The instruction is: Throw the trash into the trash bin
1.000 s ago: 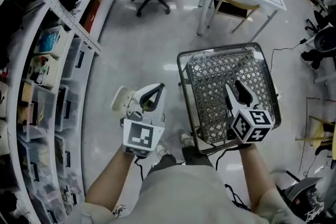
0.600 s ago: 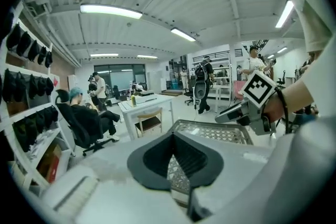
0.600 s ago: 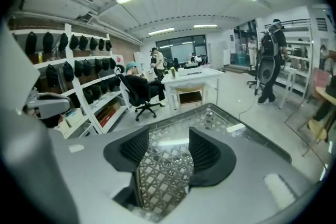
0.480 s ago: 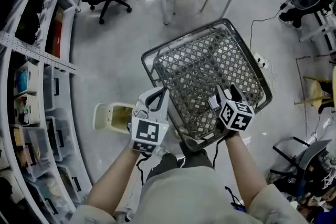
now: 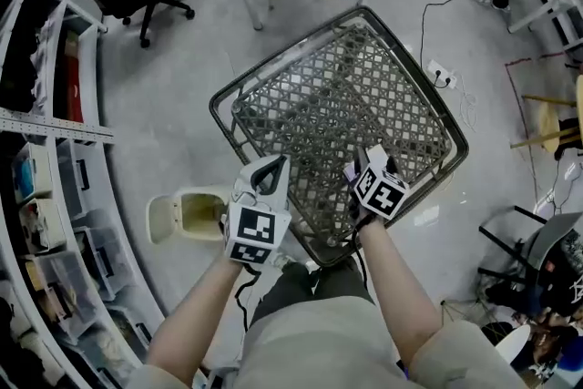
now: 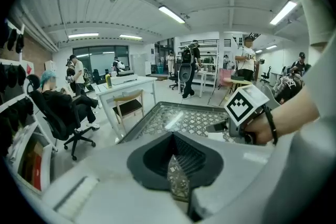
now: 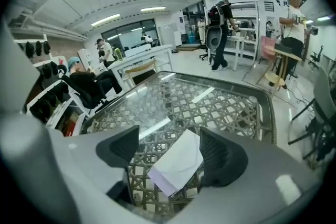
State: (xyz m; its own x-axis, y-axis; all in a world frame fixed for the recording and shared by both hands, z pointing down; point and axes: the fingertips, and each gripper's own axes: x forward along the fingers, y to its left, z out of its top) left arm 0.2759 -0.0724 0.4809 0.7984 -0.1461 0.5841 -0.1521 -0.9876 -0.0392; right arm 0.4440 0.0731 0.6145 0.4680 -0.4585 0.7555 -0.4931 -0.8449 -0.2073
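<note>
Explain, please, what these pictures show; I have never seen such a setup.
There is no robot: a person holds a grey two-jaw gripper in each hand. One picture comes from a camera on the person's head, looking down; the other two come from cameras riding on the grippers. Below is a dark lattice-topped table with a white sheet of paper lying on it. The right gripper is open, and its jaws have just been opening; the paper lies between them, not pinched. The left gripper is shut and empty. An open cream trash bin stands on the floor beside the table.
</note>
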